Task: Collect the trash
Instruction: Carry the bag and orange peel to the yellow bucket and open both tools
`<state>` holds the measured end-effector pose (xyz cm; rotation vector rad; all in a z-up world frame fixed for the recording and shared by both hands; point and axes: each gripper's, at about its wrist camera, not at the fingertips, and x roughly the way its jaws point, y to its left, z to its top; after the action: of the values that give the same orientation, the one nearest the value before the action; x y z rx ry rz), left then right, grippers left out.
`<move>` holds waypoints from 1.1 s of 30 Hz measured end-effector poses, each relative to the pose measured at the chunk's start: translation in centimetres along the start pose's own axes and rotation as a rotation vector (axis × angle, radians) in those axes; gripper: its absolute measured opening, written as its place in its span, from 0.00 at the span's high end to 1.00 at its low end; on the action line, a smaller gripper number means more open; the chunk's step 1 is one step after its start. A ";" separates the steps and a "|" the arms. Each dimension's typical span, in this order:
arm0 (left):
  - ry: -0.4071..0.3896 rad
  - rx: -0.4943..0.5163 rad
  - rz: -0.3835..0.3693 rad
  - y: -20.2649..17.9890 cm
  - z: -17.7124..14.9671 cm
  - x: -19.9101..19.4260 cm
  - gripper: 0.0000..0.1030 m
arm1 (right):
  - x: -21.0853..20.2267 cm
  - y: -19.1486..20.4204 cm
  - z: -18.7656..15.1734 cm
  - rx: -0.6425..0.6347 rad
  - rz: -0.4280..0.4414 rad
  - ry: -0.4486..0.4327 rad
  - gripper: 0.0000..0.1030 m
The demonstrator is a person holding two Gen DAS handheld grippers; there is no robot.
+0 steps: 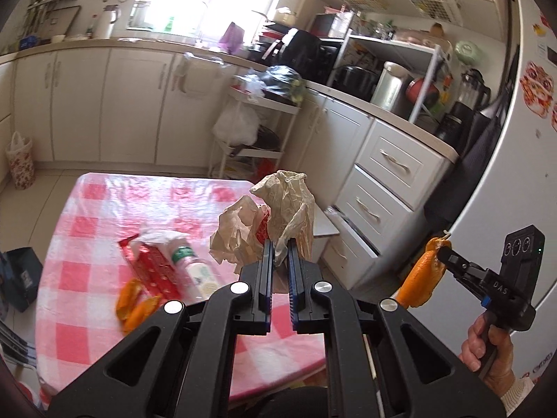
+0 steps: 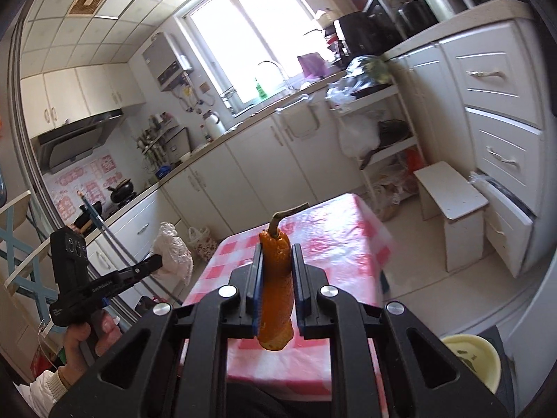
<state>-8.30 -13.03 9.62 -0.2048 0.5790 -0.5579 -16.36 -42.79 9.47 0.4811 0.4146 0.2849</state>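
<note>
Mid-frame, left claw [image 1: 281,249] clamped on light, floppy crumpled bag [image 1: 275,216] above the desk [image 1: 90,216]; right claw [image 2: 276,254] pinching soft, slippery orange peel [image 2: 275,285] lengthwise, mid-air.

crumpled bag [image 1: 278,209] — held aloft | orange peel [image 2: 275,285] — clamped upright, stem up
</note>
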 end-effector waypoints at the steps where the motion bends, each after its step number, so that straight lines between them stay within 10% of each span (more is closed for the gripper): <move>1: 0.009 0.010 -0.013 -0.9 -0.2 0.3 0.93 | -0.5 -0.3 -0.2 0.004 -0.012 -0.002 0.85; 33: 0.373 0.279 -0.255 -22.2 -9.8 13.2 0.93 | -5.7 -13.6 -7.8 0.224 -0.248 0.061 0.85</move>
<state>-14.49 -39.15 2.88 0.0955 0.8338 -0.9274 -22.60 -53.35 -1.79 0.6341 0.5635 0.0122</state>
